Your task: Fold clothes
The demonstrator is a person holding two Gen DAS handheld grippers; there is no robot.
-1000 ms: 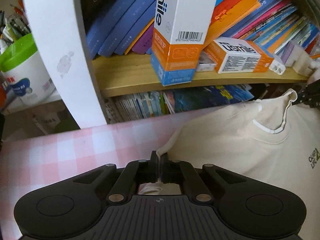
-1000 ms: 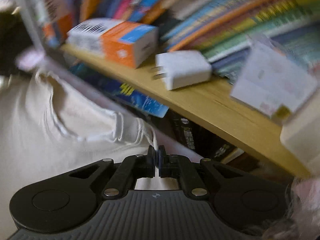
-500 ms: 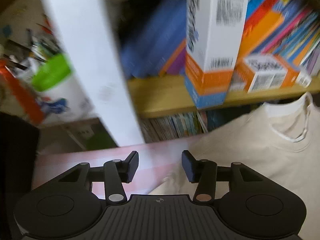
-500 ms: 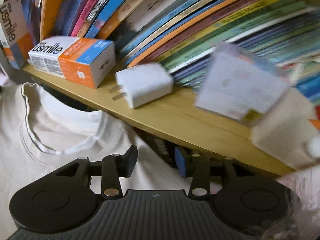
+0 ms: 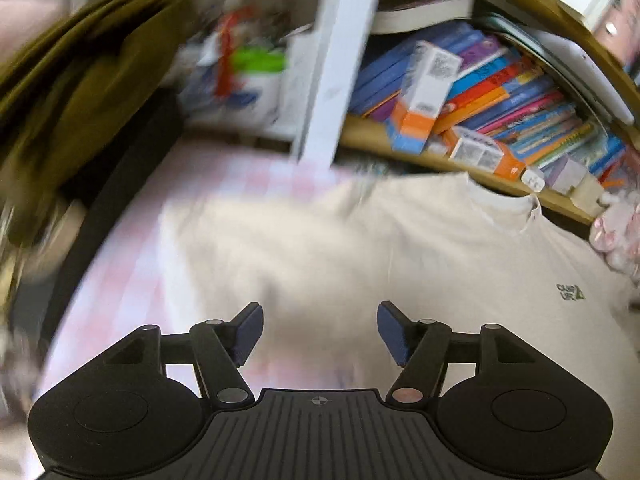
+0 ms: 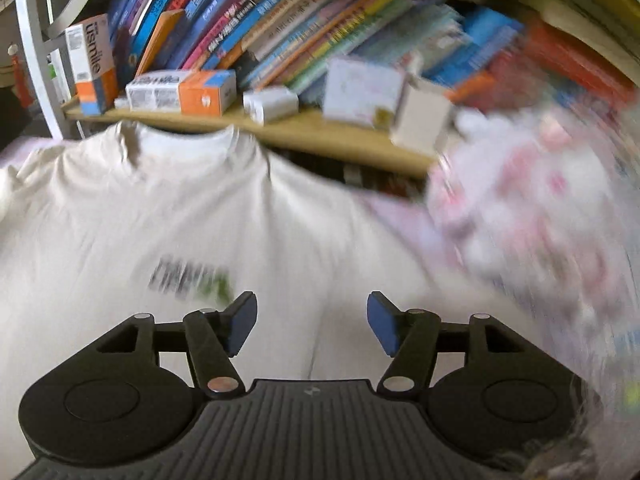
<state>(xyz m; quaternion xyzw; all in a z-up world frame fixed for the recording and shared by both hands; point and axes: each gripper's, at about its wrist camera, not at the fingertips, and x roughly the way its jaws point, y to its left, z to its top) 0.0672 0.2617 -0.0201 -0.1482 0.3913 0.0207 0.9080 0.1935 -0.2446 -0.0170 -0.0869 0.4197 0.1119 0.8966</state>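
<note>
shirt: your cream cotton T-shirt (image 5: 400, 248) lies face up and spread over the pink-and-white checked tablecloth (image 5: 132, 264), its collar right under the edge of the wooden bookshelf (image 6: 304, 132).

left gripper: the left gripper (image 5: 319, 330) has its jaws opening, blue pads apart, nothing pinched between them. It hovers over the lower left part of the shirt.

right gripper: same deal for the right gripper (image 6: 311, 322): jaws opening, empty, only shirt fabric showing beyond the gap, just past the small dark chest print (image 6: 188, 280).

which way it points: collar at 12 o'clock in both wrist views, hem toward 6 o'clock and hidden under your grippers. So the long axis runs 12 to 6, straight away from you, with the sleeves out toward 9 and 3.

step in hand: looks to me like you've got it laid out and the first fold comes next. Both views are pretty blurred, so settle your hands first.

how to do it well: I'd grab one side at two points along that 12-to-6 line, shoulder and hem, and bring the edge across evenly so it stays parallel to the axis. Pinch the shirt only, not the tablecloth.

watch out: the fluffy pink-and-white pile (image 6: 528, 216) at 3 o'clock sits right beside the shirt, so keep the sleeve clear of it.
</note>
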